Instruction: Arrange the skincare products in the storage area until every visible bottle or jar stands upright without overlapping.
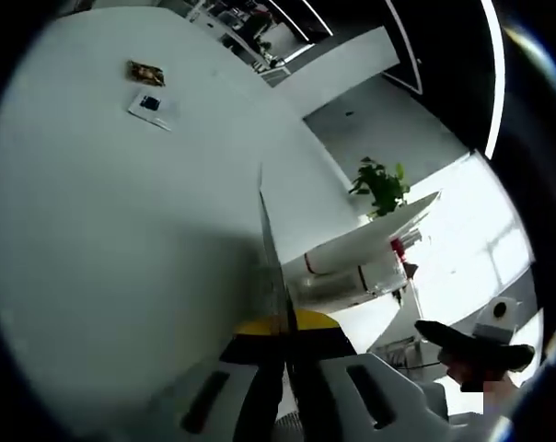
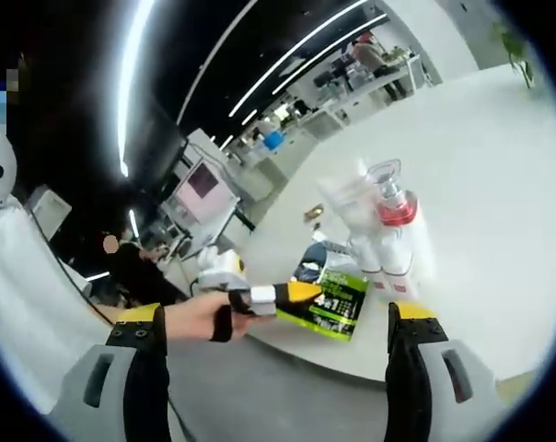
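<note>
In the left gripper view my left gripper (image 1: 283,339) is shut on a thin flat packet (image 1: 267,239) seen edge-on, rising between the yellow jaw tips. Beyond it, white bottles (image 1: 347,267) with red bands sit on the white table (image 1: 121,230). The right gripper view shows that packet (image 2: 331,296) as green and black, pinched by the left gripper (image 2: 276,296) in a hand. Behind the packet stand white bottles (image 2: 393,253); one has a red collar and a clear cap (image 2: 391,189). My right gripper (image 2: 278,364) is open, short of the table edge, with nothing between its jaws.
Two small cards (image 1: 147,87) lie far off on the table. A potted plant (image 1: 381,184) stands behind the bottles. The right gripper (image 1: 471,345) shows dark at the lower right. Desks, screens and a person (image 2: 135,267) are in the background past the table.
</note>
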### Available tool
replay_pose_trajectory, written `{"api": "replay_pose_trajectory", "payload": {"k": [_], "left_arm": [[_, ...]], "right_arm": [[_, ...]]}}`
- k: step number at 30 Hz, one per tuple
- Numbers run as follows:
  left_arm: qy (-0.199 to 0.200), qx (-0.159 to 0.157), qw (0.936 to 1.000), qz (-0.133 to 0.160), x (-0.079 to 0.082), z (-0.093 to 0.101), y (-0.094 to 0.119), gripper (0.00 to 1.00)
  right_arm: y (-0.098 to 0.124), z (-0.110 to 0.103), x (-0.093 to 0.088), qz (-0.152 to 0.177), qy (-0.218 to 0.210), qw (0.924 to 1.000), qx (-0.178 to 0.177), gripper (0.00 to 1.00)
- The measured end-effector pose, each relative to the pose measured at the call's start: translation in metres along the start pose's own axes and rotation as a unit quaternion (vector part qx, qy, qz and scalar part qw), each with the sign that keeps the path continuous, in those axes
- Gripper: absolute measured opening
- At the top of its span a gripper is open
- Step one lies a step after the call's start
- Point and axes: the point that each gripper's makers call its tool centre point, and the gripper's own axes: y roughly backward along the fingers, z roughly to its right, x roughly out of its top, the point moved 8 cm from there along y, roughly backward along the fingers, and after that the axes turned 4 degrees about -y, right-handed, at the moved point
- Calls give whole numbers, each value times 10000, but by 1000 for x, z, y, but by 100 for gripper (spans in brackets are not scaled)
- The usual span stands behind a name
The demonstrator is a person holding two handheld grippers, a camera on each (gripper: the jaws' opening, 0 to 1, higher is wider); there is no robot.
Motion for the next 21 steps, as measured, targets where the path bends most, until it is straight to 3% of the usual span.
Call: {"api": "replay_pose_trajectory", "payload": {"k": [12,13,16,19,21], "left_arm": [[-69,221,9997,43,-1,-2,-5,0],[-146,323,9993,-68,-4,-1,-4,0],[-526,601,9967,-111,-4,-1,-2,7],[-536,695,9961,-102,-5,6,1,12],[-615,793,9949,-126,-5,-1,2,17]], "right_arm": [[5,8,0,50,-122,9999,-60,99],[5,9,0,51,-131,9999,-57,99],[4,8,0,44,-150,9999,-45,99],[3,9,-1,31,-153,9999,-28,99],[3,8,-1,40,-171,9998,-16,99]]}}
